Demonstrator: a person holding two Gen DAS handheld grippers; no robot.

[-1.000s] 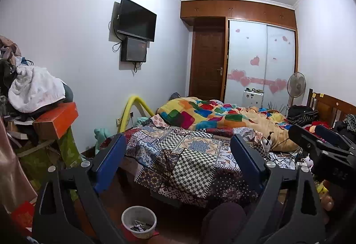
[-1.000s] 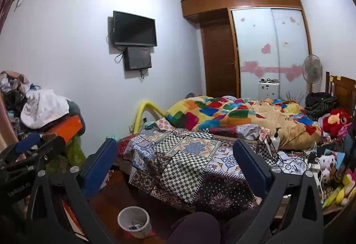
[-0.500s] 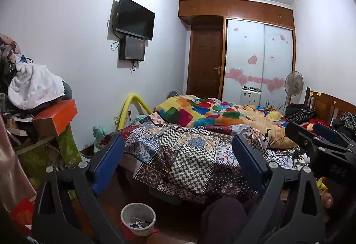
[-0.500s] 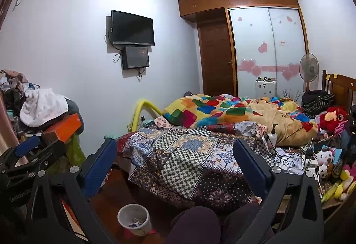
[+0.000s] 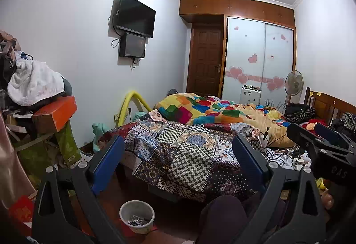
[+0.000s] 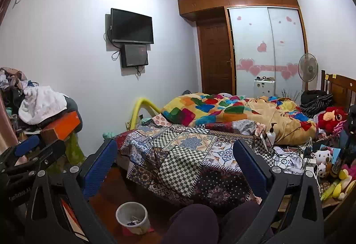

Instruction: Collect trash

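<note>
patchwork bed (image 5: 178,146), wall television (image 5: 135,15), standing fan (image 6: 307,68)

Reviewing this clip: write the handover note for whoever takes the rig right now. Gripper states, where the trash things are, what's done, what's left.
Left gripper: open, empty, held in the air facing the bed.
Right gripper: open, empty, likewise.
Waste bin: on the floor at the foot of the bed, upright, with some scraps already inside.
Done: nothing is in either gripper; who put the scraps in the bin cannot be told.
Left: pick out the trash, probably among the clutter on the right side of the bed, and carry it to the bin.
</note>
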